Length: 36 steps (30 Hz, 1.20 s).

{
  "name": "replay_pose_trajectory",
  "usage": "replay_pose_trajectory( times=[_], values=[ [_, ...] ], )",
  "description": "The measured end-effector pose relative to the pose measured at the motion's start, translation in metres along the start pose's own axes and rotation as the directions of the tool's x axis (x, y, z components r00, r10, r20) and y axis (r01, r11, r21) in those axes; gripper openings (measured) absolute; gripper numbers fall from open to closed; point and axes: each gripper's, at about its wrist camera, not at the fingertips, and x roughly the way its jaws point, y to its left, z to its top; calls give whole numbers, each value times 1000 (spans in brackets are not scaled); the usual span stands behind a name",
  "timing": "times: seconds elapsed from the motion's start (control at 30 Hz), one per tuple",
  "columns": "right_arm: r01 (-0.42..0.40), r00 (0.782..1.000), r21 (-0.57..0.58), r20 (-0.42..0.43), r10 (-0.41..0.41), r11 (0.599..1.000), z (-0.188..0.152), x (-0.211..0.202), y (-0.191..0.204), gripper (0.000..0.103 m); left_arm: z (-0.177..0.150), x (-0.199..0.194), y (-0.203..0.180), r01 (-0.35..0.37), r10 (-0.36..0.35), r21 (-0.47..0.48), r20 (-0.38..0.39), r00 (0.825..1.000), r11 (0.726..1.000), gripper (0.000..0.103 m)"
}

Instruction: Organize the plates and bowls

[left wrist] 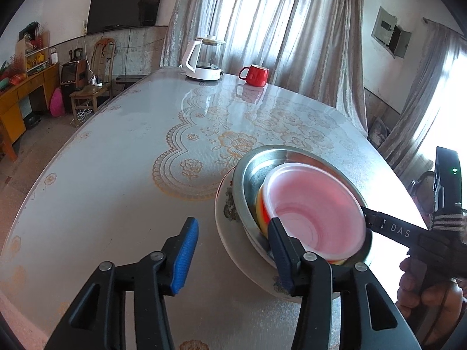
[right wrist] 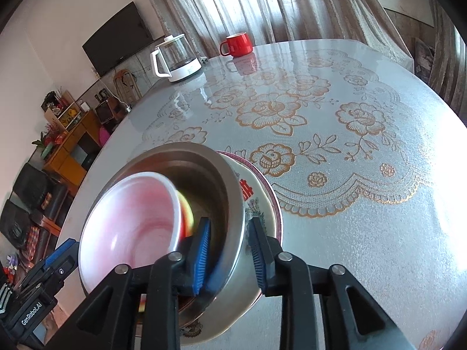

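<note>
**Steel bowl and pink bowl stacked on a floral plate**

Lace-patterned cloth covers the table, and the stack sits at its near edge. Lowest lies the floral plate; in it the steel bowl, and tilted inside that the pink bowl, over a yellow-red dish. Right gripper has its fingers spread either side of the steel rim, not closed on it. Left gripper has fingers wide apart, empty. Far off stand a kettle and red mug.

Bare tabletop left of dish stack
</note>
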Motion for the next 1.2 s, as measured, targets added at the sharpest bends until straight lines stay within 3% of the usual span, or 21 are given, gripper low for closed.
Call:
replay_pose_trajectory(
  times=[0.23,0.47,0.77,0.97,1.2],
  values=[
    [12,1000,-17,28,-12,1000,-1,-6,6,30,-5,-9,5,-33,33,-14,18,999,999,58],
    [26,997,-17,70,-25,1000,-2,-16,6,31,-13,-11,15,-108,109,-37,12,994,993,58],
    [107,979,-66,181,-94,992,-11,-44,27,38,-23,-23,21,-255,258,-41,84,963,966,72],
    [179,952,-100,270,-146,979,-32,-59,50,40,-27,-30,15,-265,268,-38,106,958,963,80],
    [235,932,-68,297,-205,970,-47,-62,51,47,-31,-35,0,-251,250,-13,135,959,968,89]
  ],
)
